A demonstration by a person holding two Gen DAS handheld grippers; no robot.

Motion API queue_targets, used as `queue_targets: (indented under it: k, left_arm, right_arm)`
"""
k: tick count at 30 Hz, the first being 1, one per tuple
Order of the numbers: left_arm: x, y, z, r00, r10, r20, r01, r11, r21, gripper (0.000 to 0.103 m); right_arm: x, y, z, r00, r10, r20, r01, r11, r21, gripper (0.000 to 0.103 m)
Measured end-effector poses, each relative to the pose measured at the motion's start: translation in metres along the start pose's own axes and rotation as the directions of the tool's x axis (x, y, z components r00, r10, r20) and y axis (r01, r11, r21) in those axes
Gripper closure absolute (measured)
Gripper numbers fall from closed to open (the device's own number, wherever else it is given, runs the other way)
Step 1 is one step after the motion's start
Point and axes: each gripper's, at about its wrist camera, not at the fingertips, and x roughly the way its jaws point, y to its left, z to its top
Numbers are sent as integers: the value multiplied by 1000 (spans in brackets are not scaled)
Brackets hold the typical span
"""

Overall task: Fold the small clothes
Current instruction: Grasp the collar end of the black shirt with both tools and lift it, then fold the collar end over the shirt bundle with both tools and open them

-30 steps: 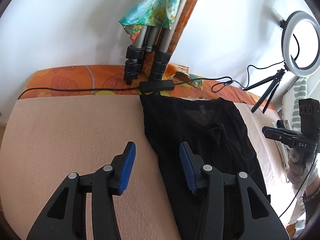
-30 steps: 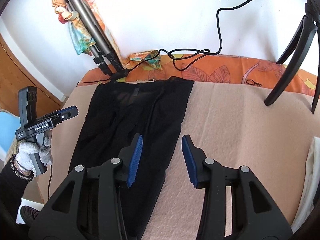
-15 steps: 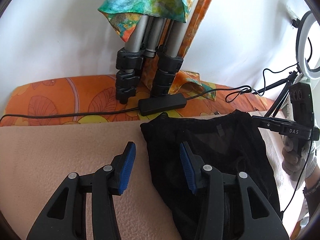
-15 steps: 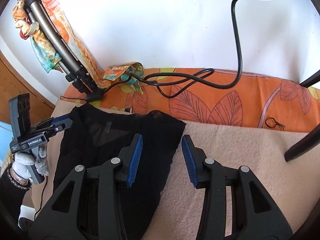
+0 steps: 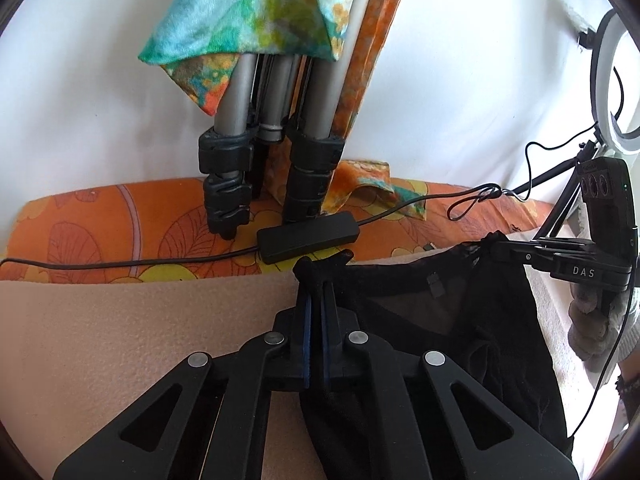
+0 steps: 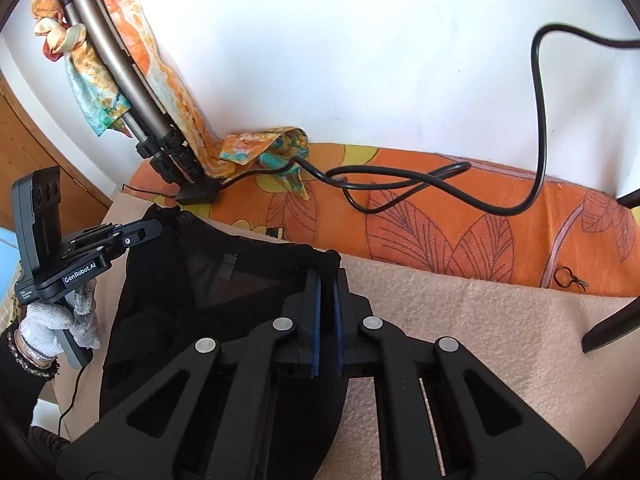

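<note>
On fuzzy blanket (image 5: 120, 320): sheer blk garment (image 5: 460, 340), corners pinched.

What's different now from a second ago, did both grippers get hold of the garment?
Yes. Both grippers advanced to the black garment's far edge and closed: left gripper shut on its left corner, right gripper on its right corner. The garment still lies on the beige blanket; tripod and cables unmoved.

"DAS" marks the right gripper (image 5: 500, 246); "GenRobot.AI" the left gripper (image 6: 156, 225).
</note>
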Motion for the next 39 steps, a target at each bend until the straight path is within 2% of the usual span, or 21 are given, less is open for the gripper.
queue_targets:
  k: [10, 18, 22, 25, 30, 35, 39]
  left_arm:
    - [-63, -23, -4, 996, -62, 63, 60, 998, 31, 101]
    - [-122, -62, -31, 991, -97, 91, 88, 992, 96, 101]
    - [-149, -83, -59, 990, -120, 80, 109, 985, 132, 101]
    - [-177, -102, -88, 990, -116, 80, 98, 974, 206, 101]
    - [-212, -118, -139, 989, -134, 68, 115, 964, 238, 101]
    - [-219, -128, -193, 990, -134, 36, 118, 951, 286, 101]
    - [-216, -124, -217, 992, -127, 12, 119, 952, 281, 101]
  right_arm:
    - [-60, 37, -3, 997, 53, 50, -51, 997, -53, 98]
    - [-120, 82, -38, 996, 64, 60, -57, 992, -116, 98]
    - [-145, 105, -69, 997, 62, 53, -54, 988, -142, 98]
    - [-162, 122, -99, 997, 63, 45, -54, 985, -165, 98]
    - [-183, 149, -155, 996, 78, 41, -70, 981, -182, 98]
    - [-185, 158, -215, 998, 65, 19, -59, 976, -212, 98]
    - [-185, 153, -248, 999, 17, 28, -10, 973, -230, 98]
